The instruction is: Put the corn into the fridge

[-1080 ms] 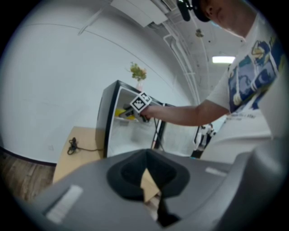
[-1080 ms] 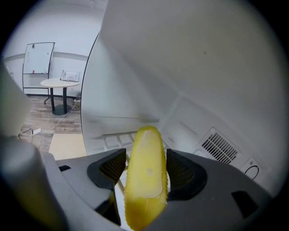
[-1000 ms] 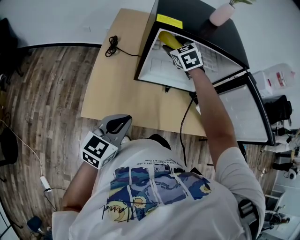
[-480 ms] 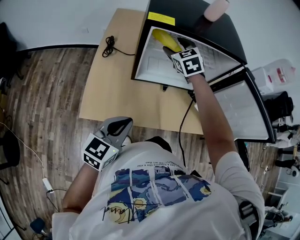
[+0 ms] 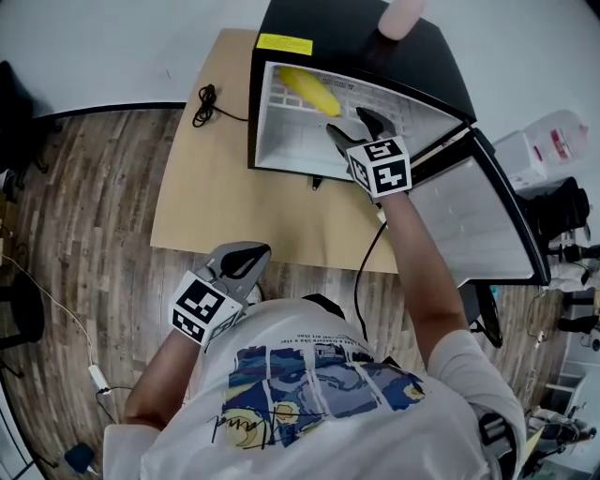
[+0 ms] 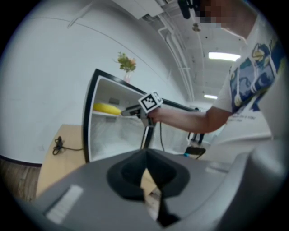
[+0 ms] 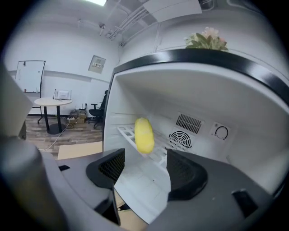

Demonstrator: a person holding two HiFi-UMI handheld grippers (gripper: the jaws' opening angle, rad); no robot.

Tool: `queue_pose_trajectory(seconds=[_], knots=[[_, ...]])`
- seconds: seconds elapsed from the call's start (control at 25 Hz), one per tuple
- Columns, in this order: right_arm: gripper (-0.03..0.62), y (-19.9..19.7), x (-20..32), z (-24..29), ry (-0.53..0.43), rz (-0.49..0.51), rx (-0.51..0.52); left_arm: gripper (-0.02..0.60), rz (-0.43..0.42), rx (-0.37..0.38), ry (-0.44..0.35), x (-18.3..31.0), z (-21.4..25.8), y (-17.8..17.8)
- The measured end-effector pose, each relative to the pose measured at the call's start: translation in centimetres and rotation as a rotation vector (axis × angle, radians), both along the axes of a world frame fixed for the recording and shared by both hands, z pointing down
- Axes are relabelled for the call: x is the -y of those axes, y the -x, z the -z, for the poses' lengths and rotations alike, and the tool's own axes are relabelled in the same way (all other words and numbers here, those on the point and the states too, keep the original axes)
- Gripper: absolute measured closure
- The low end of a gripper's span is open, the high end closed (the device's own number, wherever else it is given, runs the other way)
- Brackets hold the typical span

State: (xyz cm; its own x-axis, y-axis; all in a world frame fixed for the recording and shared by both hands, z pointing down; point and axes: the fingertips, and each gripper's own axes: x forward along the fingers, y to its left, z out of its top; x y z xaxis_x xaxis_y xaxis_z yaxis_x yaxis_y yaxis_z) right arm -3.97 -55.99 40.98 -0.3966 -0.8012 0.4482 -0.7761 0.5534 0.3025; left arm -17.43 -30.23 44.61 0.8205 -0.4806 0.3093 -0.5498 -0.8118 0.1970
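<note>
- Corn [image 5: 309, 91] is lying on the white wire shelf [image 7: 128, 132] inside the fridge [image 5: 431, 70], toward the left side of the cavity. Nothing is touching it apart from the shelf.
- In the right gripper view the yellow cob is showing end-on, beyond the jaws and clear of both of them, with the round fan grille on the back wall to its right.
- The right gripper [image 5: 349, 124] is hovering at the fridge's open front, pointing in. Its jaws are standing spread apart and are pinching nothing; only the white fridge floor is showing between them.
- The left gripper [image 5: 246, 255] is hanging back close to the person's chest, over the near edge of the wooden table [image 5: 234, 187]. Its jaws are pressing together with nothing caught between them.
- The fridge is sitting on the table's far right part, and its door [image 5: 478, 216] is standing swung wide open to the right.
- A pink vase [image 5: 403, 17] with a small plant is standing on the fridge's black top.
- A coiled black cable [image 5: 202, 98] is lying on the table's far left corner, well apart from the fridge opening.
- From the left gripper view, the right arm is reaching across to the open fridge, with the corn just beyond that gripper's tips.
</note>
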Motion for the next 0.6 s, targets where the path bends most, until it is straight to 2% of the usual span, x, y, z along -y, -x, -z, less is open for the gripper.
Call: queue_pose_trajectory(seconds=[0.24, 0.48, 0.6], knots=[[0.331, -2.6, -5.9, -0.8, 0.007, 0.016, 0.098, 0.572, 0.004, 0.014, -0.005, -0.6, 0.2, -3.3], [0.496, -5.2, -14.1, -2.6, 0.061, 0.060, 0.193, 0.572, 0.027, 0.018, -0.002, -1.8, 0.6, -7.1], [0.555, -6.5, -18.4, -3.3, 0.088, 0.097, 0.234, 0.572, 0.048, 0.016, -0.002, -2.7, 0.9, -8.8]])
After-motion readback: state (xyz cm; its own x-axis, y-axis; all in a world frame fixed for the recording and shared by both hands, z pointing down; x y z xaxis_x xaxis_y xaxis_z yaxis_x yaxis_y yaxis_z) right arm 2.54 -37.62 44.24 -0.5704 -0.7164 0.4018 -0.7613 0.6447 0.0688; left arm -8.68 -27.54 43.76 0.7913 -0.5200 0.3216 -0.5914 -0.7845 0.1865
